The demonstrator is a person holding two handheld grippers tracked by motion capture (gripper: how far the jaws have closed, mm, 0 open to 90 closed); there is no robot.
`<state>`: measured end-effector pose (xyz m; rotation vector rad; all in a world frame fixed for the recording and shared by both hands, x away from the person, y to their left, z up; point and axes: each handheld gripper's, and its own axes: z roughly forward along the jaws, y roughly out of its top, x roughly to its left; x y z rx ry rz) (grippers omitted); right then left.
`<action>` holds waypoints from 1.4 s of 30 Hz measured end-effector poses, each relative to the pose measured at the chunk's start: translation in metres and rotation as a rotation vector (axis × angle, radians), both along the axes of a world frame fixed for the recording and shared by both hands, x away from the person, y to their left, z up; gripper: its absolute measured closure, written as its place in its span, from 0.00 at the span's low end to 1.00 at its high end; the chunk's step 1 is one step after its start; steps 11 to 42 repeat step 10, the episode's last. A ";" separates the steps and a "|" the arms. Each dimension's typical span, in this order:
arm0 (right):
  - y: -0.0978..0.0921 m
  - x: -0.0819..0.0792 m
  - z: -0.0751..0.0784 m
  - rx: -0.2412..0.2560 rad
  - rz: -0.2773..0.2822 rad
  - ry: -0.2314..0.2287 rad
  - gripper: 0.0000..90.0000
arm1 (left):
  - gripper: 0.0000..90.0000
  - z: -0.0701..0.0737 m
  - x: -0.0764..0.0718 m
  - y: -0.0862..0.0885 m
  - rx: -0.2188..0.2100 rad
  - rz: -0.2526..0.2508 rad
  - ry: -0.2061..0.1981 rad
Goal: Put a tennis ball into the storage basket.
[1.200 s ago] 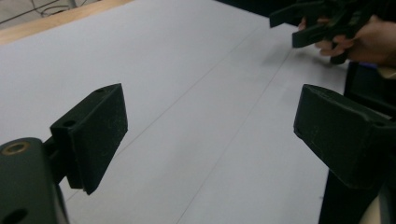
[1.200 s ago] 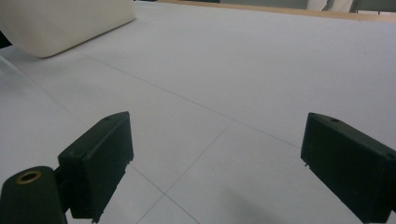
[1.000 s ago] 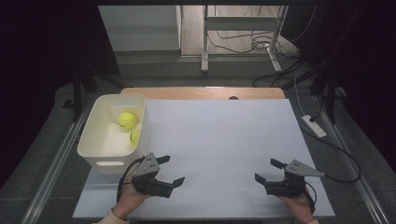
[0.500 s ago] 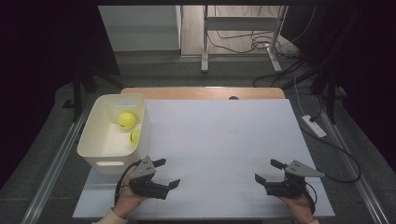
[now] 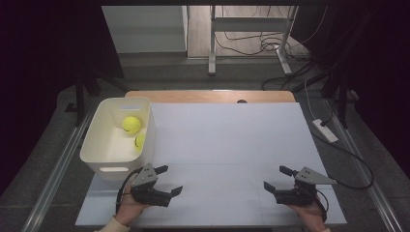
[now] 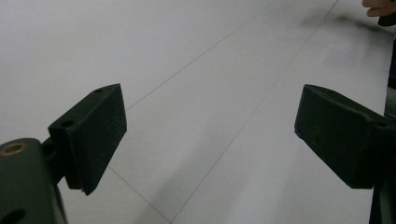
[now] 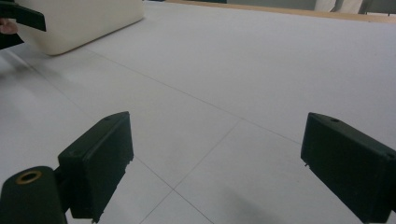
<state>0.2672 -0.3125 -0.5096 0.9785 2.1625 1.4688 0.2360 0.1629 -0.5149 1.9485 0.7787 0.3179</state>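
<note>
Retreating left tongs [image 5: 171,180], still agape

The left gripper [image 5: 168,180] is sitting low at the near left, jaws spread wide and holding nothing, gripped by the left hand [image 5: 129,207]. The right gripper [image 5: 278,178] is mirroring it at the near right, jaws gaping, the right hand [image 5: 307,212] seemingly cradling it from beneath.

no readable text, label, brand or number anywhere — not on any surface in view.
</note>
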 end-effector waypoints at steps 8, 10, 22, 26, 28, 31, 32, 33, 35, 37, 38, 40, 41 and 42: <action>-0.001 0.000 0.000 0.000 0.008 0.001 0.10 | 0.11 0.000 0.000 0.001 -0.003 0.004 -0.001; -0.001 0.000 0.000 0.000 0.008 0.001 0.10 | 0.11 0.000 0.000 0.000 -0.005 0.004 0.000; -0.001 0.000 0.000 0.000 0.008 0.001 0.10 | 0.11 0.000 0.000 0.000 -0.005 0.004 0.000; -0.001 0.000 0.000 0.000 0.008 0.001 0.10 | 0.11 0.000 0.000 0.000 -0.005 0.004 0.000; -0.001 0.000 0.000 0.000 0.008 0.001 0.10 | 0.11 0.000 0.000 0.000 -0.005 0.004 0.000; -0.001 0.000 0.000 0.000 0.008 0.001 0.10 | 0.11 0.000 0.000 0.000 -0.005 0.004 0.000; -0.001 0.000 0.000 0.000 0.008 0.001 0.10 | 0.11 0.000 0.000 0.000 -0.005 0.004 0.000; -0.001 0.000 0.000 0.000 0.008 0.001 0.10 | 0.11 0.000 0.000 0.000 -0.005 0.004 0.000; -0.001 0.000 0.000 0.000 0.008 0.001 0.10 | 0.11 0.000 0.000 0.000 -0.005 0.004 0.000; -0.001 0.000 0.000 0.000 0.008 0.001 0.10 | 0.11 0.000 0.000 0.000 -0.005 0.004 0.000; -0.001 0.000 0.000 0.000 0.008 0.001 0.10 | 0.11 0.000 0.000 0.000 -0.005 0.004 0.000; -0.001 0.000 0.000 0.000 0.008 0.001 0.10 | 0.11 0.000 0.000 0.000 -0.005 0.004 0.000; -0.001 0.000 0.000 0.000 0.008 0.001 0.10 | 0.11 0.000 0.000 0.000 -0.005 0.004 0.000; -0.001 0.000 0.000 0.000 0.008 0.001 0.10 | 0.11 0.000 0.000 0.000 -0.005 0.004 0.000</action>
